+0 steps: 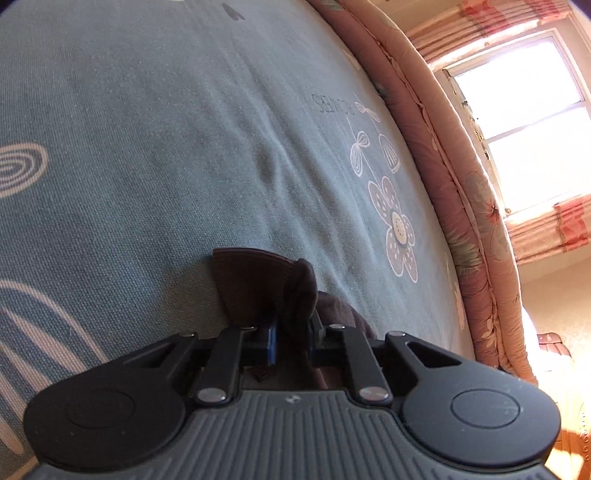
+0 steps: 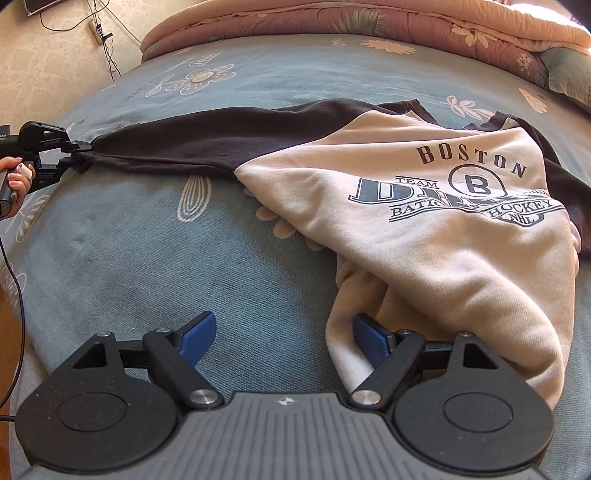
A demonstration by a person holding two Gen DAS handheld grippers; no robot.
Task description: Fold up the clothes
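A cream sweatshirt (image 2: 443,236) with dark sleeves and a "Boston" hockey print lies crumpled on the bed at the right of the right wrist view. Its dark sleeve (image 2: 207,140) is stretched out to the left. My left gripper (image 1: 291,332) is shut on the brown cuff (image 1: 255,280) of that sleeve; it also shows in the right wrist view (image 2: 74,155), pulling the sleeve taut. My right gripper (image 2: 284,338) is open, low over the bedsheet. Its right finger (image 2: 373,341) touches the sweatshirt's lower hem.
The bed has a blue-grey sheet (image 2: 147,258) with flower prints. A pink floral quilt (image 2: 369,26) is bunched along the far edge, also in the left wrist view (image 1: 469,206). A window (image 1: 524,125) with curtains and a wall power strip (image 2: 98,29) lie beyond.
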